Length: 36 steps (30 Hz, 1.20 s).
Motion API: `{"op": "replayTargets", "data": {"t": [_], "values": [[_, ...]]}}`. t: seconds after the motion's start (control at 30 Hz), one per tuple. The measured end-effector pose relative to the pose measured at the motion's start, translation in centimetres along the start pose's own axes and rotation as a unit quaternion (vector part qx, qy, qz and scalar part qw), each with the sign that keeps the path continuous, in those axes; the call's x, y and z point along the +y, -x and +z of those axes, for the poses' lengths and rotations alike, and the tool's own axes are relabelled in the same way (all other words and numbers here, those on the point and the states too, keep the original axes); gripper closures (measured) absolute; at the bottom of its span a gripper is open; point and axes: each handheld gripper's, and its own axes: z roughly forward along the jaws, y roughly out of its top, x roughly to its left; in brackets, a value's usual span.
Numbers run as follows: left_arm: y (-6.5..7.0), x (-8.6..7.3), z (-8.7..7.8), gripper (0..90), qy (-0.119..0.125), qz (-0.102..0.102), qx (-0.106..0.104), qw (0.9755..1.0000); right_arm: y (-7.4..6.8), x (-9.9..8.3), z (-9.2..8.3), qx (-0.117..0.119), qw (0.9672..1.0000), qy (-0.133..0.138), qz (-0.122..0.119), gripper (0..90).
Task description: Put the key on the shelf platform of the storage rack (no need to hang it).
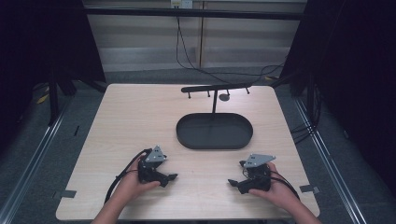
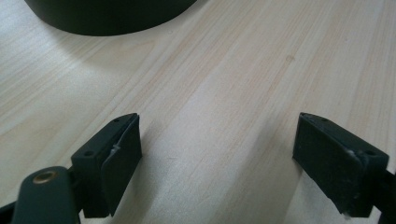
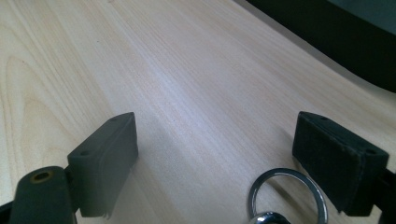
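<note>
Your left gripper (image 1: 173, 177) rests low over the table (image 1: 140, 116) near the front edge, left of the middle, its jaws pointing toward the right side. In the left gripper view its jaws stand wide apart with only bare wood between them, and the black oval tray (image 2: 112, 16) lies ahead at the top left.

Your right gripper (image 1: 232, 182) sits near the front edge toward the right corner, its jaws pointing toward the left gripper. In the right gripper view its jaws also stand wide apart, clamped on nothing. A metal ring (image 3: 287, 196) lies on the wood between them, close to the right-hand jaw at the bottom of that view; you cannot tell whether it touches the pad.

In the high view the oval tray (image 1: 187, 135) sits at the middle of the table, beyond both grippers. A black stand (image 1: 215, 88) with small pegs rises just behind it, toward the far edge.
</note>
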Motion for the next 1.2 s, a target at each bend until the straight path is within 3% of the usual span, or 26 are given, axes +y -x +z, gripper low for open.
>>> {"op": "replayTargets", "data": {"t": [0.37,0.4,0.63,0.73,0.9,1.2], "values": [[0.0,0.0,0.0,15.0,0.0,0.0,0.0,1.0,-0.1,1.0,-0.1,0.002,0.9993,-0.037,0.006,18.6],[0.0,0.0,0.0,15.0,0.0,-0.001,-0.001,1.0,0.0,1.3,-0.3,0.001,0.9986,-0.051,0.01,21.3],[0.0,0.0,0.0,15.0,0.0,-0.001,-0.001,1.0,0.3,2.7,-1.3,0.014,0.9977,-0.059,0.032,25.5],[0.0,0.0,0.0,15.0,0.0,0.0,0.0,1.0,0.7,3.6,-1.8,0.019,0.9956,-0.083,0.038,25.6],[0.0,0.0,0.0,15.0,0.0,-0.001,-0.001,1.0,1.3,4.2,-2.3,0.031,0.9936,-0.102,0.035,25.5],[0.0,0.0,0.0,15.0,0.0,0.0,0.0,1.0,2.4,5.1,-2.7,0.01,0.9892,-0.145,0.019,30.0]]}}
